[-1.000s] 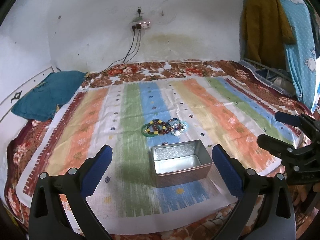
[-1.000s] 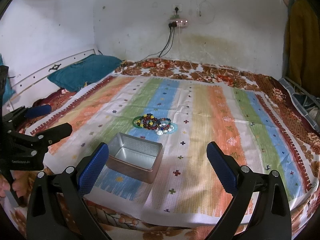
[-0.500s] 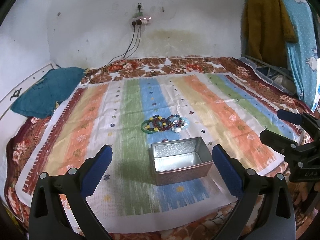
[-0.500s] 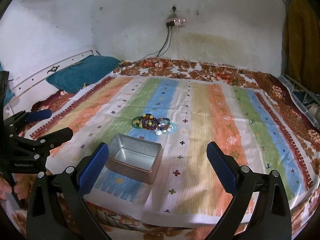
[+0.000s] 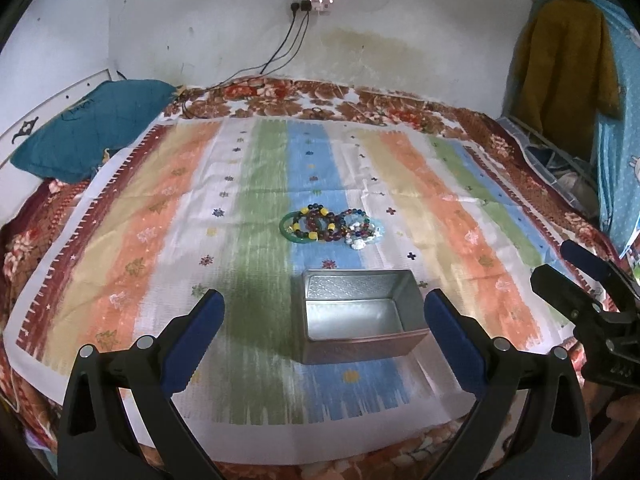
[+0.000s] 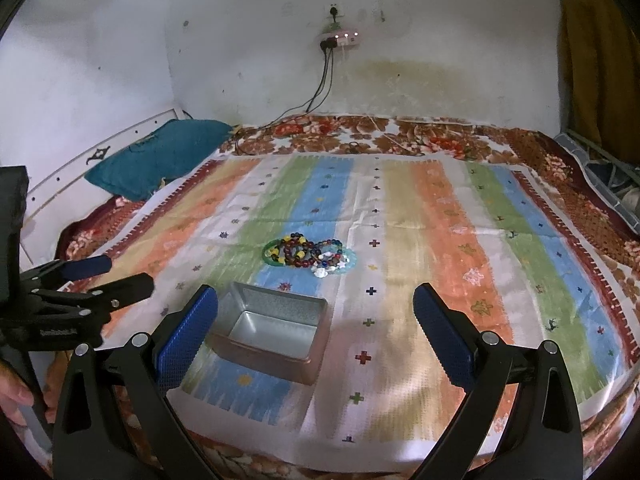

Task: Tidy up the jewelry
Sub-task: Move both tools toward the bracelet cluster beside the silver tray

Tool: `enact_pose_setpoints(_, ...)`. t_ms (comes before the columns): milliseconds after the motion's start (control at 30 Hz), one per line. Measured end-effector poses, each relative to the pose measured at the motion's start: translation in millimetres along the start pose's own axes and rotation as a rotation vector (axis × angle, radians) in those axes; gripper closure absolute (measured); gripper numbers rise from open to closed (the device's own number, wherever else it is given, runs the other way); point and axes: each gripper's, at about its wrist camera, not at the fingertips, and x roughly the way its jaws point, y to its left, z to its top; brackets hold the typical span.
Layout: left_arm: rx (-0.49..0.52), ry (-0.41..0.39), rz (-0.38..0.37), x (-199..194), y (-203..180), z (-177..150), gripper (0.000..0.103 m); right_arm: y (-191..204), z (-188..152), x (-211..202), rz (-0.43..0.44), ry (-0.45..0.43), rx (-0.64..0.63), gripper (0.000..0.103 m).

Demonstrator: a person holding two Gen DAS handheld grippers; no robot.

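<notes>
We're over a bed spread with a striped cloth (image 5: pixel 256 200) in orange, green, blue and cream, laid on a brown floral blanket (image 5: pixel 360 104) that shows around its edges. A stained white wall (image 6: pixel 400 40) closes the far side, with a power strip (image 6: pixel 340 38) and cables hanging down to the blanket. A teal pillow (image 5: pixel 92 136) lies at the far left corner, and hanging clothes (image 5: pixel 568 52) crowd the right edge.

The left gripper (image 5: pixel 322 314) hovers above the near edge of the cloth, jaws spread wide, nothing between the blue pads. The right gripper (image 6: pixel 316 306) does the same, wide apart and empty; a hand (image 6: pixel 16 392) shows at the left of its view.

The pile of bead bracelets (image 5: pixel 332 226) sits mid-cloth on the blue stripe, a green bangle (image 5: pixel 286 230) at its left. The open metal tin (image 5: pixel 360 316) stands just nearer the camera, apart from the pile, with nothing visible inside.

Bare cloth stretches broadly left and right of both. The cloth's near edge runs right under the grippers; the right edge meets a rack (image 5: pixel 560 160) by the clothes.
</notes>
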Motion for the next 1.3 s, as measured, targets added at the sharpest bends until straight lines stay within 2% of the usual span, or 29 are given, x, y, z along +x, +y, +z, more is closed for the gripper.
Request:
enact_pose_setpoints(267,0.008,0.042,0.068,27,7,14,0.006,-11,7,30,0.013,0.036,0.052,0.004)
enact_pose_setpoints(467,0.035,0.061,0.070,40,9,23,0.006,-15,16,53,-0.004,0.066,0.041,0.004)
enact_pose_setpoints(633,0.027,0.122,0.056,55,11,27,0.006,-21,20,60,-0.023,0.068,0.046,0.004)
enact_pose_setpoints(767,0.051,0.126,0.117,62,6,31,0.006,-24,27,64,-0.064,0.048,0.038,0.004)
enact_pose_setpoints(833,0.052,0.113,0.122,62,5,35,0.006,-25,29,70,-0.073,0.055,0.036,0.004)
enact_pose_setpoints(933,0.046,0.103,0.169,69,8,44,0.006,-28,34,81,-0.074,0.074,0.039,0.004)
enact_pose_setpoints(1033,0.026,0.125,0.181,82,13,52,0.006,-30,39,91,-0.077,0.086,0.038,0.004)
enact_pose_setpoints(1167,0.000,0.131,0.154,94,19,58,0.006,-32,43,107,-0.075,0.115,0.040,0.004)
enact_pose_setpoints(1300,0.065,0.122,0.163,105,16,63,0.006,-35,47,119,-0.078,0.132,0.055,0.004)
